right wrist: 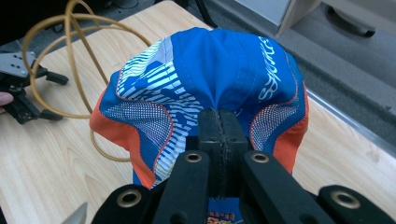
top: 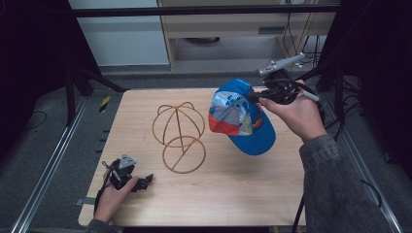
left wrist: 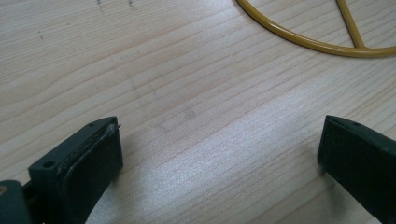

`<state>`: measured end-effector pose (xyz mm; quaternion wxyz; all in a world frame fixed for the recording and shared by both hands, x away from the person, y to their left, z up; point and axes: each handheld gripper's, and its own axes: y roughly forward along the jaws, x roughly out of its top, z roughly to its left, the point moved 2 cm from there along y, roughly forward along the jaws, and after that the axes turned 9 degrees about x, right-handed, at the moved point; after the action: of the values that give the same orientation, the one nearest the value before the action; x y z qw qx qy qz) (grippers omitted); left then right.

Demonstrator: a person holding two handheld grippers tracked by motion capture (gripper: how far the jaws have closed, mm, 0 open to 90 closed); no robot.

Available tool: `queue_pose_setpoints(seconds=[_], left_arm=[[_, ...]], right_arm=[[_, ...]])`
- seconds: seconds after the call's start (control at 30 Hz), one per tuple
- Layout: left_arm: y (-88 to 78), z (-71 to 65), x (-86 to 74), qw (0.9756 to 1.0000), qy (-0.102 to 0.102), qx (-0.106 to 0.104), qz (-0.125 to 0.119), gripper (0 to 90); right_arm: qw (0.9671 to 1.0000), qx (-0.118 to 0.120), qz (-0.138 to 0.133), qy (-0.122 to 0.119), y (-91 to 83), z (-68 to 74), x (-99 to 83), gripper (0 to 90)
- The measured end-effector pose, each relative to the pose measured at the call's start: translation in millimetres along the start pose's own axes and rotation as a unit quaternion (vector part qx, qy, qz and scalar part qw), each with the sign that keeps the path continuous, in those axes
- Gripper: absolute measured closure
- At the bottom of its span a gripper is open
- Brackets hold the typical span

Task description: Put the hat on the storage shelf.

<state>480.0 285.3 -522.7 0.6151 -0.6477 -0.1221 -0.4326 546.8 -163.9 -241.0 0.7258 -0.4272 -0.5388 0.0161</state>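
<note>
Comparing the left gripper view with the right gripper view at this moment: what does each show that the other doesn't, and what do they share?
Left gripper view alone: the left gripper with jaws wide apart and nothing between them, low over bare wood.

Right gripper view alone: the right gripper with jaws pinched on the fabric of the blue cap, held above the table, and grey floor beyond the table edge.

Both: the wooden table and part of the yellow wire hat stand.

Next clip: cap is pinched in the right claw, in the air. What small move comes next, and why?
Probably carry the cap left and lower it over the wire stand. The right claw is shut on its fabric, holding it beside the bare stand; the left claw rests open on the table.
</note>
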Motion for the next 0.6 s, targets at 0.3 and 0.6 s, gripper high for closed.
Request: queue_pose_setpoints(seconds=[0.3, 0.6], left_arm=[[0.0, 0.0, 0.0, 1.0000, 0.000, 0.000, 0.000, 0.0], [-0.1, 0.0, -0.1, 1.0000, 0.000, 0.000, 0.000, 0.0]], right_arm=[[0.9993, 0.009, -0.034, -0.015, -2.5, 17.0, 17.4, 90.0], [0.9967, 0.014, -0.074, -0.030, -12.3, 33.5, 33.4, 90.0]])
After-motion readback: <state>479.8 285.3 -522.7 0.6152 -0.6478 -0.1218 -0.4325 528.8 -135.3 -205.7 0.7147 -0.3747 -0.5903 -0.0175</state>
